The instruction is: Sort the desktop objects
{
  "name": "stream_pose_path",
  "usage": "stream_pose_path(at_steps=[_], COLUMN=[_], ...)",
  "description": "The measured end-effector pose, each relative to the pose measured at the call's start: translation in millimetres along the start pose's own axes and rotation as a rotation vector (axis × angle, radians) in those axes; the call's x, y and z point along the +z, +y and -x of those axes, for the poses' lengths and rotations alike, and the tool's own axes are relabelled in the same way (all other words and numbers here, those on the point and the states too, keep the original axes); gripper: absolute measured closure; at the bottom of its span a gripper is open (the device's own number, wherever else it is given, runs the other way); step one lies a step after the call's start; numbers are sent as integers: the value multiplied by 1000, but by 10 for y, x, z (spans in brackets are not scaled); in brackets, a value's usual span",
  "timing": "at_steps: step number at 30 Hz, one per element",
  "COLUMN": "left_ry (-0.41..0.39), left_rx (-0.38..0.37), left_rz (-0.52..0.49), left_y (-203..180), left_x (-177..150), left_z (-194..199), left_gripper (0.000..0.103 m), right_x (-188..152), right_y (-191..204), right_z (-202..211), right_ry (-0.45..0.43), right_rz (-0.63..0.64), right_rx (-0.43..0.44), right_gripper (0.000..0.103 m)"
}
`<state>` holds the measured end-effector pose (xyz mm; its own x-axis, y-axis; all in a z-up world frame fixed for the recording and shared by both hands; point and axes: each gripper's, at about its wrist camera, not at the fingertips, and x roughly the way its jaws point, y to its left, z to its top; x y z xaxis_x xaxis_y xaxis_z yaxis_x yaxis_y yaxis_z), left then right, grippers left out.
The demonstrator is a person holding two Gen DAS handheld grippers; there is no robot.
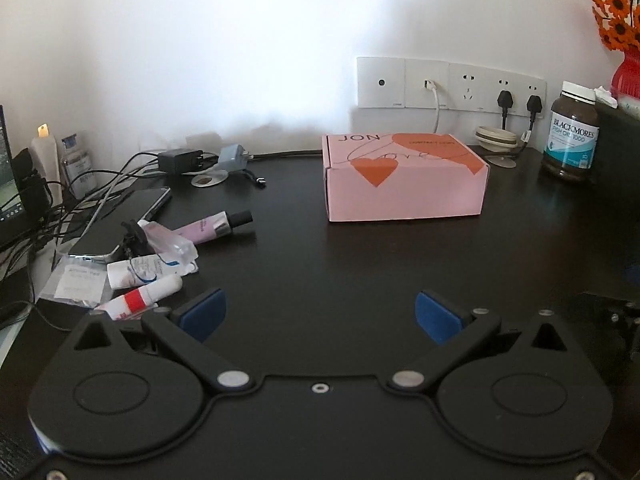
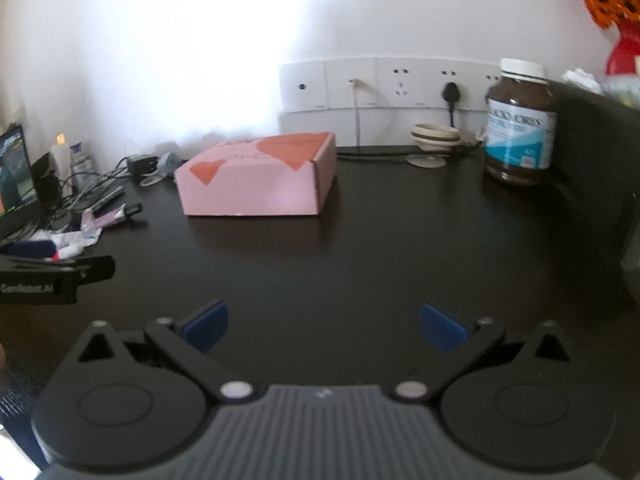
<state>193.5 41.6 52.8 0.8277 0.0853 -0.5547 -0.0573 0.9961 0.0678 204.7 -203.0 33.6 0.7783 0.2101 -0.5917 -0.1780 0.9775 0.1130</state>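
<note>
Glossy black desk (image 1: 320, 264) against bright white wall (image 1: 240, 40)

Left gripper (image 1: 320, 316) and right gripper (image 2: 324, 326) both hover level, jaws spread wide, holding nothing.

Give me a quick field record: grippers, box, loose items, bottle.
left gripper: open, empty, above the desk
right gripper: open, empty
pink box: closed, mid-desk
loose items: lilac tube, white tube, red-banded tube, clustered left, beside phone
brown bottle: upright, far right
</note>
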Motion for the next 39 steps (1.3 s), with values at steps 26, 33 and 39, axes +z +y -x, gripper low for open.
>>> stream_pose_path(at_steps=[26,33,39], left_ry=[-2,4,-2], left_rx=[-36,-36,-25], left_rz=[-4,13,27], left_y=[-273,-206,-122], left_x=[-654,-770,-829], left_z=[507,611,680], left_gripper=[0,0,0], right_x=[-642,-743,-779], right_y=[53,57,50], right_z=[593,702,764], right_ry=[-52,-63,-67], right_rz=[-27,-59,-64], right_rx=[-111,-80,-73], right_gripper=[1,1,1])
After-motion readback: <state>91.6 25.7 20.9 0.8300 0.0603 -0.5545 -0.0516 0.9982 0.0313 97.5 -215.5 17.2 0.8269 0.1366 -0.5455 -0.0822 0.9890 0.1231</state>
